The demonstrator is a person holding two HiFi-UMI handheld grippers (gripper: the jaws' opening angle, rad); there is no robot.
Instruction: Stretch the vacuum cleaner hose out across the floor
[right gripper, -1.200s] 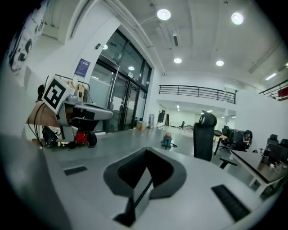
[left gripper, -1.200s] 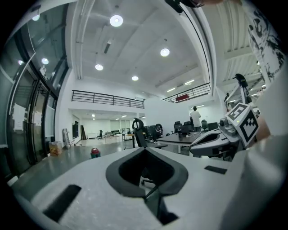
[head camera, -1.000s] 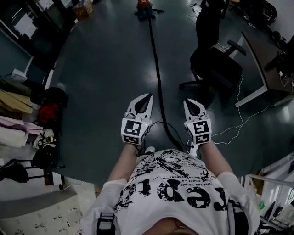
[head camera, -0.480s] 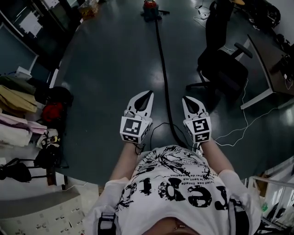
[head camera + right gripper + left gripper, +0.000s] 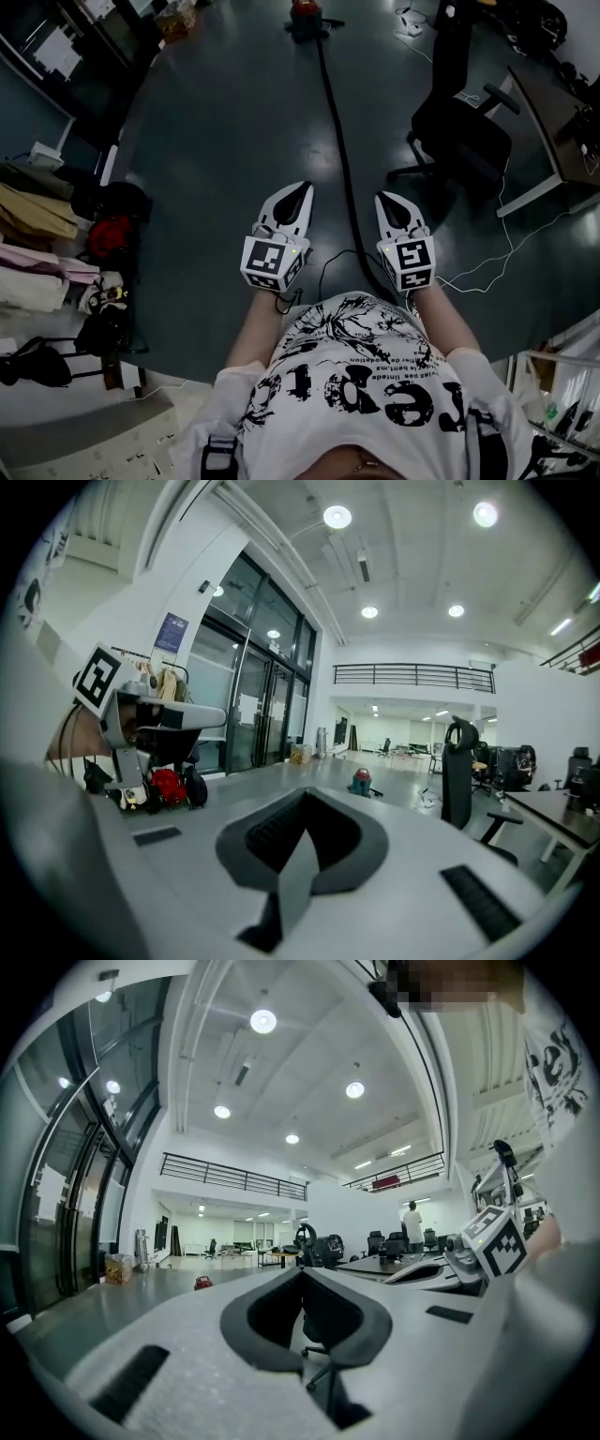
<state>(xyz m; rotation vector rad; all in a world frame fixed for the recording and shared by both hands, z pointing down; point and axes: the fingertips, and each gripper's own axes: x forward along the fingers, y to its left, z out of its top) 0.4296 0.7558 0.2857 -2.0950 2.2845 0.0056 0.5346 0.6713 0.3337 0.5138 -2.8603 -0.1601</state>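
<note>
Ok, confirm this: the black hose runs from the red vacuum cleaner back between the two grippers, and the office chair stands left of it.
Wrong side: the office chair stands right of the hose, as the head view shows. The rest holds.

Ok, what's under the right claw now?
The black hose from the red vacuum cleaner passes beneath the right claw. Its near end is covered there, so where it stops cannot be seen.

the hose [image 5: 337,141] was black, the vacuum cleaner [image 5: 304,9] red, the floor [image 5: 225,131] dark blue-grey. the left gripper [image 5: 301,190] and right gripper [image 5: 385,200] were white with black-and-white square markers.
</note>
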